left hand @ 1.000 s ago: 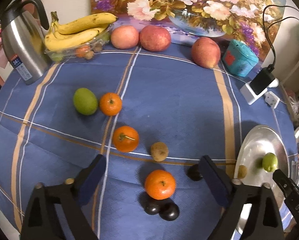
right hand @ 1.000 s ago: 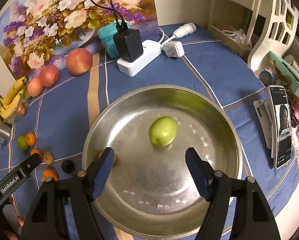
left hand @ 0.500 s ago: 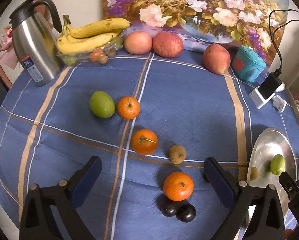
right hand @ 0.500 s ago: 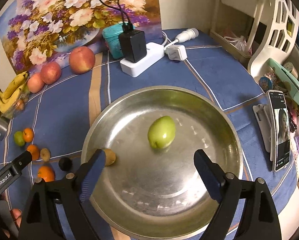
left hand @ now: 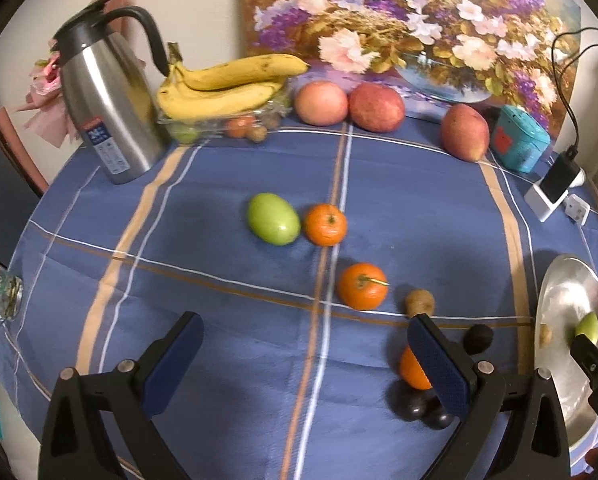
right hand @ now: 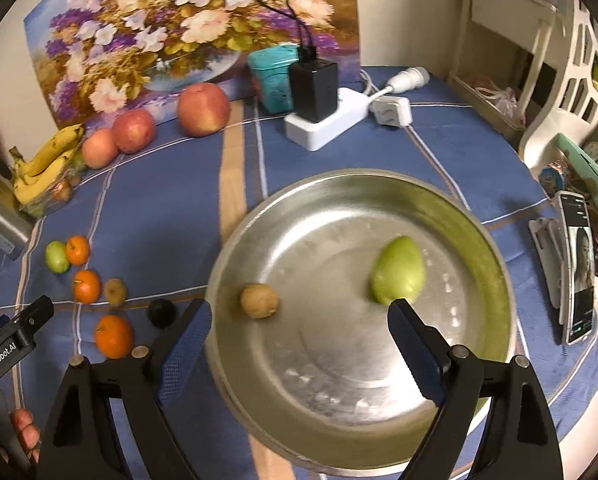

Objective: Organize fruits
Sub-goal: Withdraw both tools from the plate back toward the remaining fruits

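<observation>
Fruit sorting in progress, both grippers sitting empty between picks.

Looks like the job is loading the steel pan (right hand: 495, 240) at the desk's (left hand: 227, 360) right end: right now it's holding one green fruit (right hand: 398, 276) and one small brown fruit (right hand: 259, 300), nothing else. The right gripper (right hand: 299, 340) is hovering over the pan, jaws spread and pinching nothing. The left gripper (left hand: 305, 354), jaws also spread wide and empty, is hanging over the loose bunch left of the pan: three oranges (left hand: 362, 286), another green fruit (left hand: 273, 219), a brown one (left hand: 419, 302), some dark plums (left hand: 415, 410). I'm guessing the next move is dropping onto one orange and closing squarely.
</observation>
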`<action>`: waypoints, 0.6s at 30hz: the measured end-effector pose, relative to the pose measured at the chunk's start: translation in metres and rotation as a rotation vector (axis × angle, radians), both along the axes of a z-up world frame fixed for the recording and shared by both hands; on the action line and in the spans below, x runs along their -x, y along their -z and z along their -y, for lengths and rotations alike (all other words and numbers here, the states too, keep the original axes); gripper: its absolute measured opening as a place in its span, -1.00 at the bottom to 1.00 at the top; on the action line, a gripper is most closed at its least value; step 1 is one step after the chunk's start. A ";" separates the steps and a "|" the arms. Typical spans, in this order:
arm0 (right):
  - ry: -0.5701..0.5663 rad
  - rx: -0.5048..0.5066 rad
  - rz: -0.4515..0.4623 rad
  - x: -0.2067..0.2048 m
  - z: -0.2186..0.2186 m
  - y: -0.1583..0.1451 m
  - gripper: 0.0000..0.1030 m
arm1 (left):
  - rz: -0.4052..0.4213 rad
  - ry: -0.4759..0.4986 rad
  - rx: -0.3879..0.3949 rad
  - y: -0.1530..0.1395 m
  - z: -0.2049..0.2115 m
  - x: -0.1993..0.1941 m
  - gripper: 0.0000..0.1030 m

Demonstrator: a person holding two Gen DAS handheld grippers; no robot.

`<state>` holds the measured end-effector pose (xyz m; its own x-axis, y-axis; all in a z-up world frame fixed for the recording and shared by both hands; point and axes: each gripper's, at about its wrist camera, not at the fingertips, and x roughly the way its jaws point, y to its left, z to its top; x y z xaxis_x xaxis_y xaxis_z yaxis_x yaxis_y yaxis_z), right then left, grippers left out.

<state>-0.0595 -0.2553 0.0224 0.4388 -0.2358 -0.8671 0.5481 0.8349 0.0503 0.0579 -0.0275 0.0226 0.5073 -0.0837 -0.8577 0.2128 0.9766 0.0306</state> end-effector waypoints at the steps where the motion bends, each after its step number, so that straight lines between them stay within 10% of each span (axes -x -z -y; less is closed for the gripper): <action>1: -0.005 -0.004 0.000 -0.001 -0.003 0.000 0.75 | 0.002 -0.004 -0.001 -0.001 -0.004 0.000 1.00; 18: -0.151 -0.134 0.029 -0.031 -0.064 -0.006 0.75 | 0.006 -0.113 0.066 -0.007 -0.065 -0.007 1.00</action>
<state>-0.0285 -0.1911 0.0284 0.4857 -0.0492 -0.8727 0.4141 0.8922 0.1801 0.0652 0.0373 0.0298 0.5222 -0.0820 -0.8489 0.1010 0.9943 -0.0339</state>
